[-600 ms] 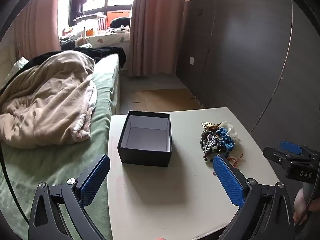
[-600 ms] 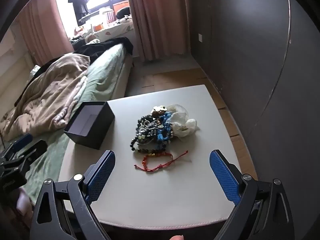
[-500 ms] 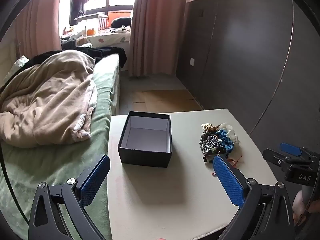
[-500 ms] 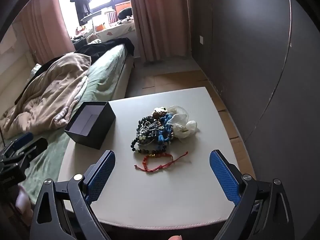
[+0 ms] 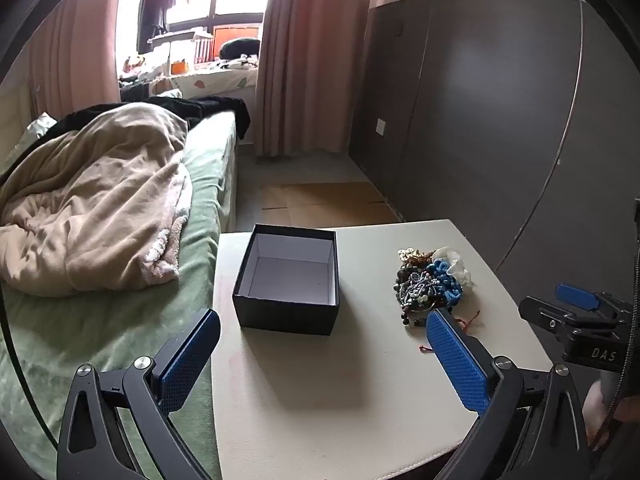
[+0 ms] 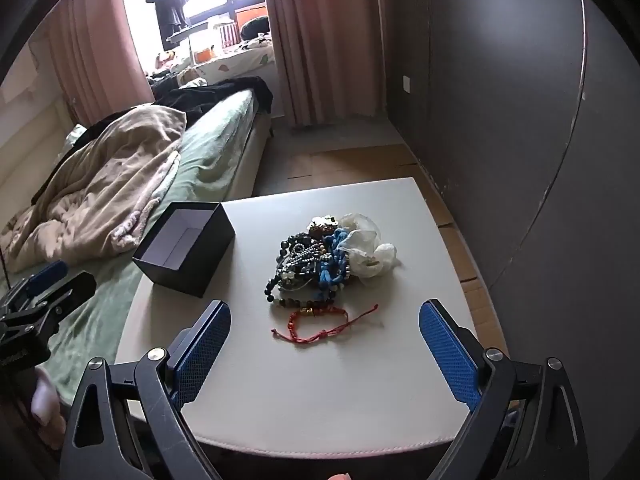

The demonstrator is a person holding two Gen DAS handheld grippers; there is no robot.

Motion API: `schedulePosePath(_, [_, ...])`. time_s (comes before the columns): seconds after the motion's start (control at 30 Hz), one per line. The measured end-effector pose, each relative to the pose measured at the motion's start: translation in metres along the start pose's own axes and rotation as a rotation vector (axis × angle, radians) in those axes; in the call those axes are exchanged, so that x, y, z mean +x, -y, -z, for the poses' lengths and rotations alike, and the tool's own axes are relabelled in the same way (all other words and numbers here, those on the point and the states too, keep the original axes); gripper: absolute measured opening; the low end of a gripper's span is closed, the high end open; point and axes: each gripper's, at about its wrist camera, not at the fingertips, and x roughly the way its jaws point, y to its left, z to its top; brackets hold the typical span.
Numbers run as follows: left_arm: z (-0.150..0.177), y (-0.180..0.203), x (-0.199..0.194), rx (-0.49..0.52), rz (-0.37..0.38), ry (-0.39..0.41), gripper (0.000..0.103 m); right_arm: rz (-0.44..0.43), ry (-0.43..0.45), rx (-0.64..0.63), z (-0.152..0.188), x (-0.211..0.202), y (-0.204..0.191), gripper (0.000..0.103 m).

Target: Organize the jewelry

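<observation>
An open black box (image 5: 289,280) with a pale, empty inside stands on the left of the white table (image 5: 340,392); it also shows in the right wrist view (image 6: 186,250). A heap of beaded jewelry (image 6: 310,266) with blue cord and white fabric lies to its right, also in the left wrist view (image 5: 430,284). A red string bracelet (image 6: 320,322) lies in front of the heap. My left gripper (image 5: 320,354) is open and empty, short of the box. My right gripper (image 6: 324,344) is open and empty, just short of the red bracelet.
A bed (image 5: 120,300) with a green sheet and a beige blanket (image 5: 88,204) adjoins the table's left edge. A dark wall (image 6: 520,120) runs along the right. Pink curtains (image 5: 312,56) and a window are at the back.
Both views have drifted slightly; the right gripper has edged a little closer to the jewelry. Both grippers stay open and empty.
</observation>
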Motion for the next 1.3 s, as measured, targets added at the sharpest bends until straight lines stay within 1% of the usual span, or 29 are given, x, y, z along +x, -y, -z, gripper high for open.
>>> schedulePosePath(0.37, [0.001, -0.002, -0.007, -0.019, 0.015, 0.01, 0.103, 0.004, 0.003, -0.002, 0.0, -0.001, -0.001, 0.096])
schedulePosePath(0.9, [0.002, -0.004, -0.01, -0.021, 0.013, 0.016, 0.103, 0.004, -0.003, -0.01, 0.001, 0.0, -0.004, 0.096])
schedulePosePath(1.07, [0.001, -0.006, -0.015, -0.022, 0.012, 0.036, 0.103, 0.008, -0.007, -0.017, 0.002, 0.002, -0.005, 0.096])
schedulePosePath(1.3, [0.002, -0.004, -0.013, -0.017, 0.009, 0.028, 0.103, 0.005, -0.015, -0.014, 0.001, 0.004, -0.004, 0.096])
